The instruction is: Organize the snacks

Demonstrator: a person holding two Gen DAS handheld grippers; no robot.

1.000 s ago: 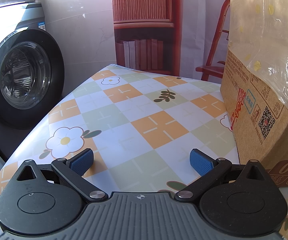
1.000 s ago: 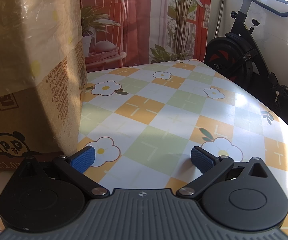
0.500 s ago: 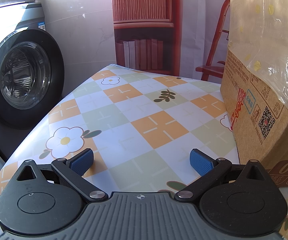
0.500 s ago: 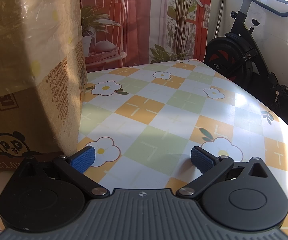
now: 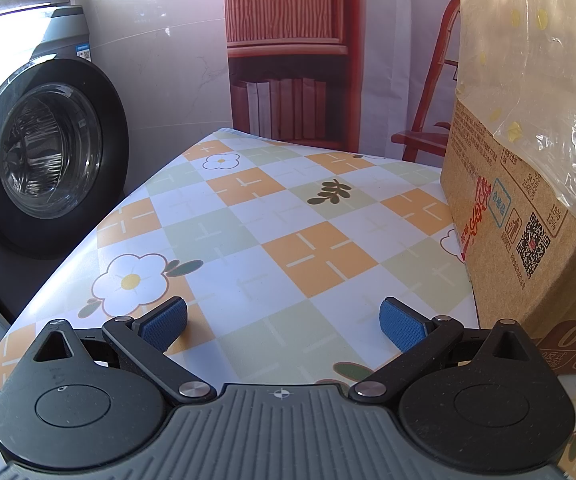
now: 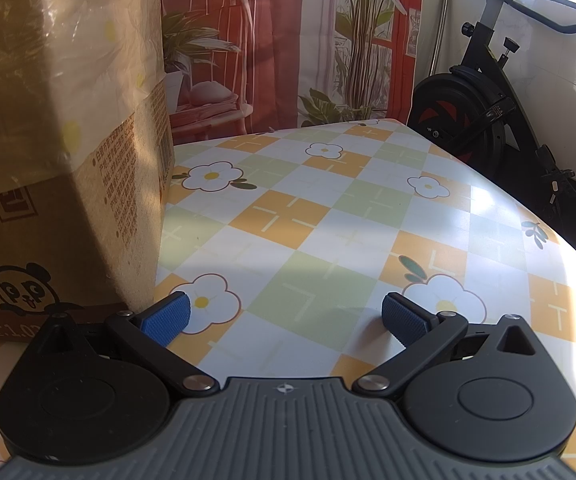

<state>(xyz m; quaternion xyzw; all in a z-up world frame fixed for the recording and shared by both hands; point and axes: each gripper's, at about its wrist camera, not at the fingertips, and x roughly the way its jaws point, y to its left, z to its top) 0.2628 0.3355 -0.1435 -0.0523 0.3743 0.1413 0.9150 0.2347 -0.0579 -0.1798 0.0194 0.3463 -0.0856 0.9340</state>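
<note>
A brown cardboard box point(image 5: 523, 216) with printed labels and a QR code stands on the table, a clear plastic bag with yellow dots point(image 5: 535, 60) draped over its top. In the left wrist view it is at the right, just beside my left gripper point(image 5: 284, 322), which is open and holds nothing. The same box point(image 6: 64, 200), with a panda print, fills the left of the right wrist view. My right gripper point(image 6: 286, 320) is open and bare, its left fingertip point(image 6: 166, 318) close to the box's corner. No snacks are visible; the box's inside is hidden.
The table point(image 5: 248, 216) has a checked floral cloth in orange, green and white. A washing machine point(image 5: 40, 152) stands past the table's left edge. An exercise bike point(image 6: 499, 120) stands beyond the table's right edge. A printed backdrop hangs behind.
</note>
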